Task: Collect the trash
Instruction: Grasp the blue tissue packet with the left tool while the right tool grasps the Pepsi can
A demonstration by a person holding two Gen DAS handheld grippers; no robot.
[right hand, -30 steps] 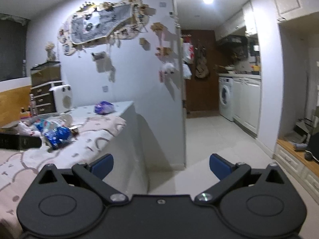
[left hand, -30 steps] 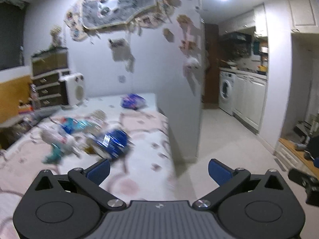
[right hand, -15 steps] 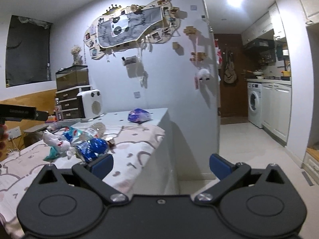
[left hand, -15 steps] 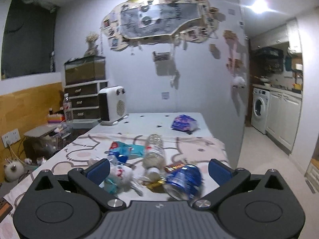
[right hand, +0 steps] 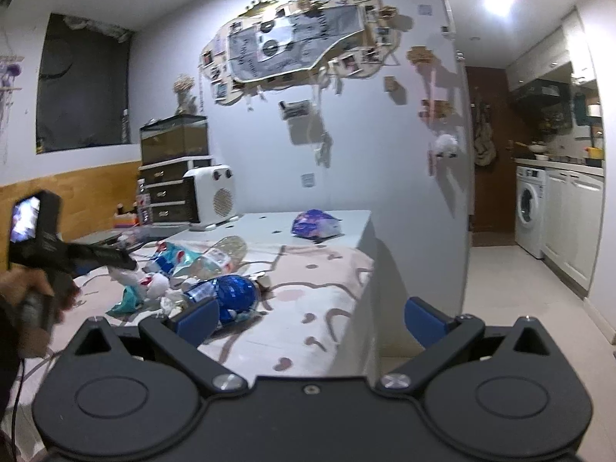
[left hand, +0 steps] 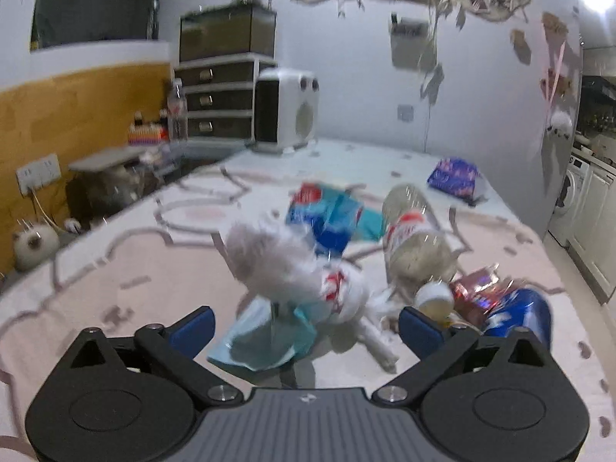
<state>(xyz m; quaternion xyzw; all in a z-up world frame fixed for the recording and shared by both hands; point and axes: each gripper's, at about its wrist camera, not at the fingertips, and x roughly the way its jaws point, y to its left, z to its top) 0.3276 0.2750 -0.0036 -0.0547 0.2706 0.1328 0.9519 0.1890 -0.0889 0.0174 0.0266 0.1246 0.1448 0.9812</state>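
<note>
**Left gripper poised over the litter on the table**

A heap of trash lies on the pink patterned tablecloth (left hand: 115, 269): a crumpled white tissue wad (left hand: 269, 258), a torn pale-blue wrapper (left hand: 261, 342), a clear plastic bottle lying on its side (left hand: 414, 238), a crushed shiny blue foil bag (left hand: 519, 312) and a blue-and-red snack packet (left hand: 327, 211). A purple snack bag (left hand: 454, 177) sits apart, farther back near the table's far edge.

The left gripper (left hand: 304, 327) hangs just over the tissue and pale-blue wrapper, its jaws spread wide after closing a touch, the pads pressing on nothing.

The right gripper (right hand: 312, 317) stands off at the table's corner, jaws wide apart and empty, the blue foil bag just beyond its left finger. A white fan heater (right hand: 211, 196) stands at the back.
</note>
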